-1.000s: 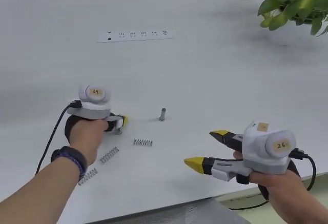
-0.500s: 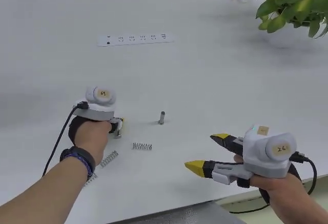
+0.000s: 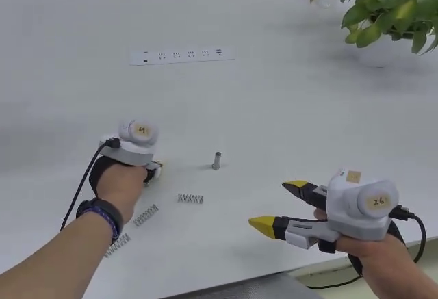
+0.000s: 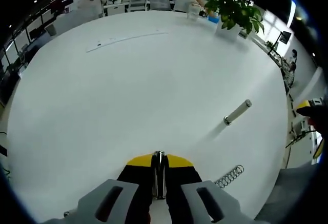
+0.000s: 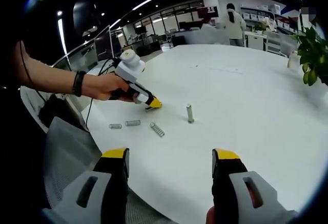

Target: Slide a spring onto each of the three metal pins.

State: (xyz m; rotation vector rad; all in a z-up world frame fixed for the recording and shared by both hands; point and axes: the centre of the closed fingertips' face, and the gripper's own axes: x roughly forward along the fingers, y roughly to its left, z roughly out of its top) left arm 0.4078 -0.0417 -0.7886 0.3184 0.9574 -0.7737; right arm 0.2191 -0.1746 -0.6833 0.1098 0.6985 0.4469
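Three springs (image 3: 190,198) lie on the white counter (image 3: 287,107) toward its near edge, close to the left claw (image 3: 155,170), whose jaws are pressed together on a thin metal pin (image 4: 159,170). A second pin (image 3: 216,160) stands upright just beyond the springs. The right claw (image 3: 279,205) hangs by the near edge, jaws wide apart; its round sticker (image 3: 378,203) reads "26".

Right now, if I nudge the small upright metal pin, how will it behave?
Likely tips easily: the small upright metal pin is tall and thin, standing on end on the smooth white table. Once down, its round body would probably roll. It looks like rigid metal, so probably stiff.
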